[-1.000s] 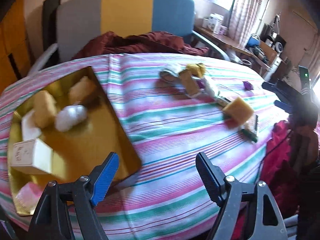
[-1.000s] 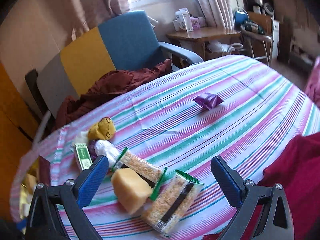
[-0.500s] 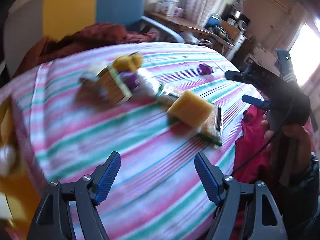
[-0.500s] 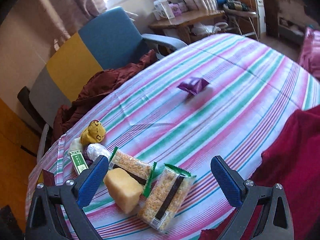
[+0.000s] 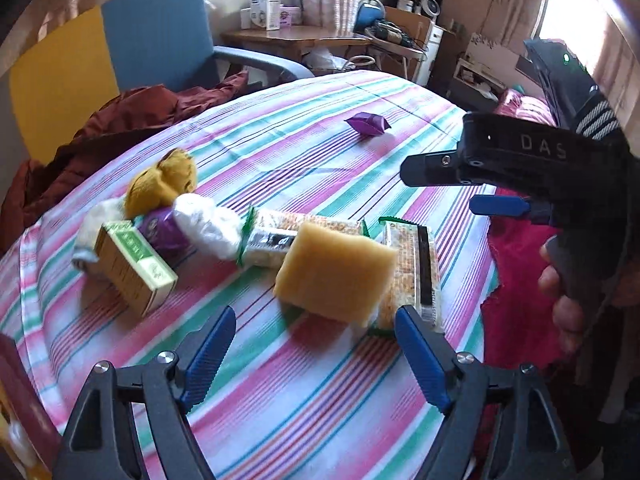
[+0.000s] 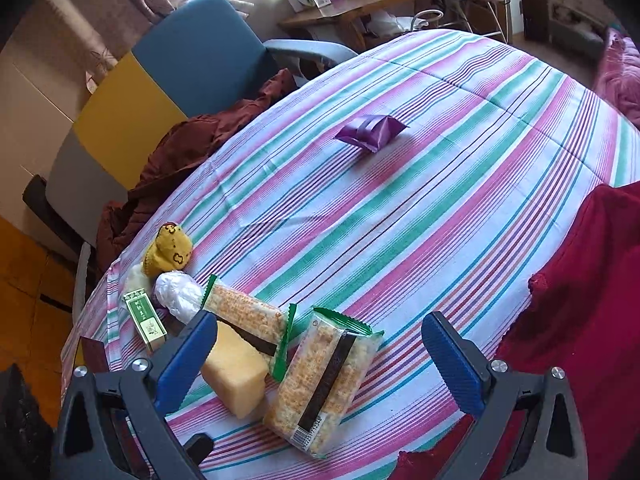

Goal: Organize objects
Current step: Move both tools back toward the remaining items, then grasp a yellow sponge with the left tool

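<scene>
Left gripper [image 5: 310,344] jaws apart, empty, hovering low over the striped tabletop [image 5: 304,408], just near of the sponge [image 5: 334,270]. Right gripper [image 6: 316,354] also spread wide, empty, above the near snack pack [image 6: 320,380]; in the left view it sits at the right edge, held by a hand [image 5: 568,292]. Clutter sits in a loose row on the near-left of the tabletop: green box [image 5: 134,266] at the left, purple wrapper [image 5: 162,232] and white bag [image 5: 208,226] just beside it, yellow plush [image 5: 162,184] at the far side of those. Far snack pack [image 6: 248,316] lies right of the white bag, sponge leaning against it and touching the near pack. Small purple packet [image 6: 370,132] lies alone, well apart, far right on the cloth. Dark red cloth [image 6: 580,280] covers the near-right edge. Chair [image 6: 160,92] with blue/yellow/grey back stands beyond the far-left edge, brown garment [image 6: 192,152] heaped on it. A gold tray edge [image 5: 20,412] shows at the near-left corner of the left view.
</scene>
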`<state>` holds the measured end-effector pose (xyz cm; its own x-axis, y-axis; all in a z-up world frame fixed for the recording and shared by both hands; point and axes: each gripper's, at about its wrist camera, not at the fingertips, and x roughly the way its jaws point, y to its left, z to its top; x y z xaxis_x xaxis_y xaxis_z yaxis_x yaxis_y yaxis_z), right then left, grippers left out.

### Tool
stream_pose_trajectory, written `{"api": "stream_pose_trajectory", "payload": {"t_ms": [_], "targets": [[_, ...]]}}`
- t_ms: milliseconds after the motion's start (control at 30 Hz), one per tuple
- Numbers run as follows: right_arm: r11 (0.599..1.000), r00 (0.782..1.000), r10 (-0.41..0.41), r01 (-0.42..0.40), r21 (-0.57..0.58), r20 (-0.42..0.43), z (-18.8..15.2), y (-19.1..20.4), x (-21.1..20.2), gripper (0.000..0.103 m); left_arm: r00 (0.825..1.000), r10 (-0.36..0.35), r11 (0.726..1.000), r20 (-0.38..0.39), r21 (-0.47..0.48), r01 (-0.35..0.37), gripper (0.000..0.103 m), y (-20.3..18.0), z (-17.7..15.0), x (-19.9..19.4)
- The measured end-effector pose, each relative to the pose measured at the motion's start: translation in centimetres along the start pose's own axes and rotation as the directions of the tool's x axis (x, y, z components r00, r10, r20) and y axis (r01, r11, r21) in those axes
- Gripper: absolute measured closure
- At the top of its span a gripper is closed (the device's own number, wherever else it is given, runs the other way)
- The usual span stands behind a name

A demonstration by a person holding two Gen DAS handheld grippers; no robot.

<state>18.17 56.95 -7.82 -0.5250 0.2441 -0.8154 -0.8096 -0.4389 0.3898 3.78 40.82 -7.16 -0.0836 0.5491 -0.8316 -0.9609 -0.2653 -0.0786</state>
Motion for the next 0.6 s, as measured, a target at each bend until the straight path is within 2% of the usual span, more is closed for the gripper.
{"api": "stream_pose_trajectory", "payload": {"t_ms": [100,200,300,500,533,567,600], "targets": [[1.000,1.000,0.000,0.000,-0.005,-0.005,0.1,0.0,0.1,0.000,1.000,0.025,0.999,0.010,0.041,-0.025,0.020,-0.5,0.2,0.7],[1.000,1.000,0.003,-0.003,-0.003,-0.003,0.2,0.0,0.0,0.000,1.000,-0.024,0.998,-0.015,0.051,0.025,0.020,-0.5,0.6,1.6],[1.000,1.000,0.000,0.000,0.001,-0.013,0.3,-0.1,0.2,0.000,0.999,-0.043,0.996,-0.012,0.076,0.044,0.020,-0.8,1.1,2.1],[1.000,1.000,-0.007,0.006,-0.006,-0.022,0.2,0.1,0.5,0.000,1.000,-0.022,0.992,0.006,0.123,0.021,0.021,-1.3,1.9,3.2],[1.000,1.000,-0.010,0.009,-0.007,-0.024,0.3,0.1,0.6,0.000,1.000,-0.022,0.992,-0.004,0.122,0.022,0.023,-1.3,1.9,3.5],[1.000,1.000,-0.013,0.013,-0.007,-0.027,0.3,0.1,0.7,0.000,0.999,-0.029,0.993,-0.018,0.117,0.031,0.031,-1.1,2.0,4.1],[1.000,0.999,-0.018,0.018,-0.006,-0.029,0.3,0.0,0.8,0.000,0.999,-0.034,0.993,-0.030,0.114,0.037,0.034,-1.1,2.0,4.5]]}}
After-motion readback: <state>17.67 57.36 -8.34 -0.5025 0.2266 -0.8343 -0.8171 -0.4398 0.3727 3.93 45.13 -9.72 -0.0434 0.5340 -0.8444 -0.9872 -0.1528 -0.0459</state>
